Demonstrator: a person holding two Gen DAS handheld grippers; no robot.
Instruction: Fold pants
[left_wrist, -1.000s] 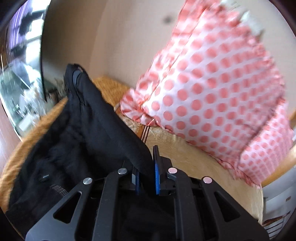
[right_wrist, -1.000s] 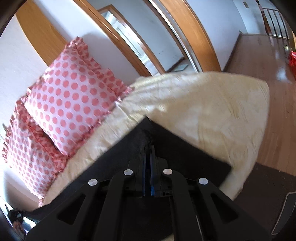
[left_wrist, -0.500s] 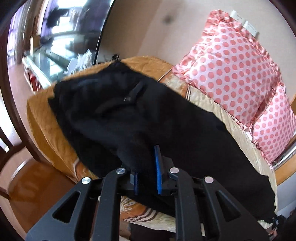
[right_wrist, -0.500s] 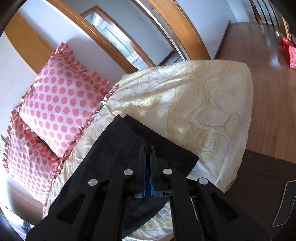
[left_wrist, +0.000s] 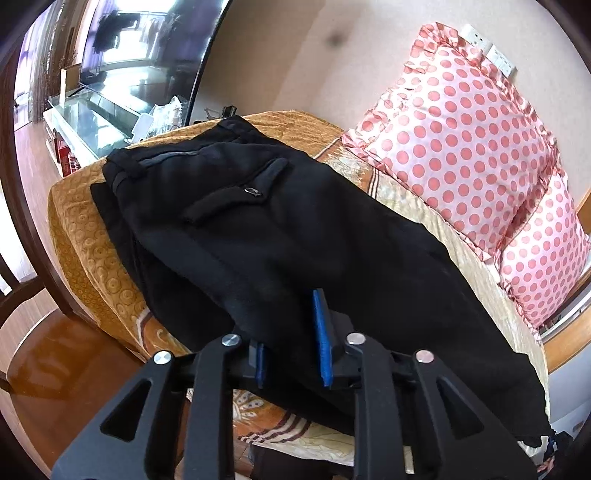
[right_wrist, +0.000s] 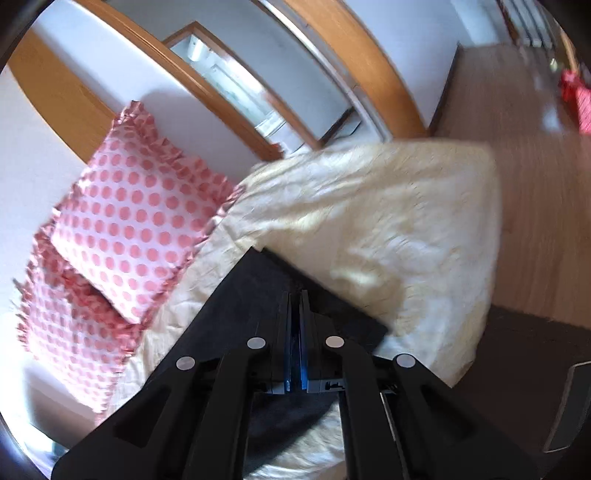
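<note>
Black pants (left_wrist: 280, 229) lie folded lengthwise along the bed, waistband at the far left, back pocket facing up. My left gripper (left_wrist: 291, 343) has its jaws partly apart with a fold of the pants' near edge between the blue pads. In the right wrist view the leg end of the pants (right_wrist: 258, 288) lies on the cream bedspread (right_wrist: 388, 221). My right gripper (right_wrist: 294, 325) is shut on the pants near the hem.
Two pink polka-dot pillows (left_wrist: 465, 147) lean on the wall behind the pants, and they also show in the right wrist view (right_wrist: 136, 225). A glass TV stand (left_wrist: 96, 118) stands beyond the bed's left end. Wooden floor (right_wrist: 535, 184) lies past the right end.
The left gripper lowered the raised waist end onto the bed and its jaws widened. The right gripper stayed shut on the leg end, its view shifting slightly.
</note>
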